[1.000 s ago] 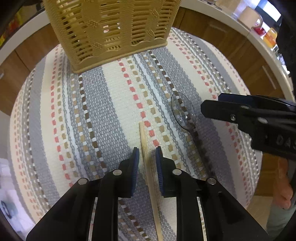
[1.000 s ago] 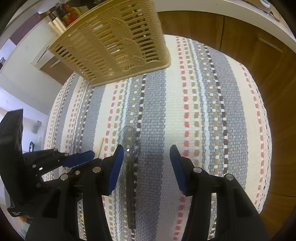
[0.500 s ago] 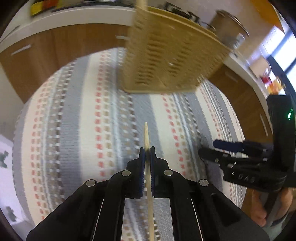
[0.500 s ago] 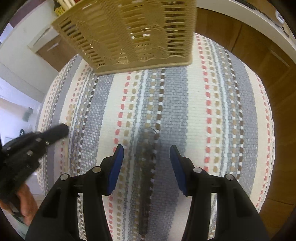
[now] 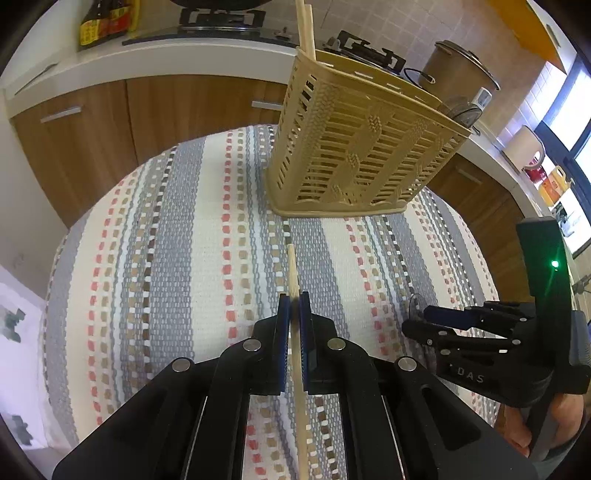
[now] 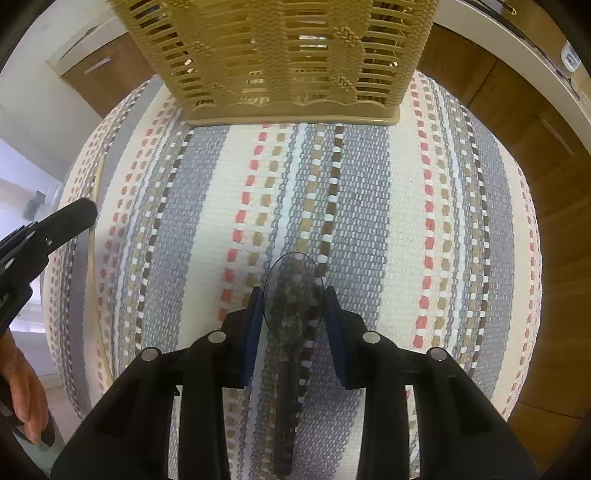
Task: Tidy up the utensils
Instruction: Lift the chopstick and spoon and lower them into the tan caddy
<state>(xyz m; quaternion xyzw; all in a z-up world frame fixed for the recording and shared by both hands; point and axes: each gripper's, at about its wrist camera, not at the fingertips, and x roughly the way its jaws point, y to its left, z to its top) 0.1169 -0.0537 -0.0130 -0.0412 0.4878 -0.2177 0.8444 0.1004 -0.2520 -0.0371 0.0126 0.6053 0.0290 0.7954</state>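
My left gripper (image 5: 294,306) is shut on a wooden chopstick (image 5: 291,273), whose tip points toward the tan slotted basket (image 5: 365,155). Two more chopsticks (image 5: 306,26) stand in the basket's left corner. In the right wrist view a clear plastic spoon (image 6: 293,295) with a dark handle lies on the striped mat (image 6: 369,221). My right gripper (image 6: 293,310) is closing around the spoon's bowl, and its blue pads touch the rim on both sides. The left gripper (image 6: 79,214) and the chopstick (image 6: 94,258) show at the left edge.
The basket (image 6: 280,48) stands at the mat's far edge. Behind it run wooden cabinets and a white counter (image 5: 147,55) with bottles, a stove and a pot. A hand (image 6: 26,398) holds the left gripper's handle.
The left jaws closed on the chopstick and the view tilted up toward the basket. The right gripper slid over the spoon's bowl and its jaws narrowed onto it.
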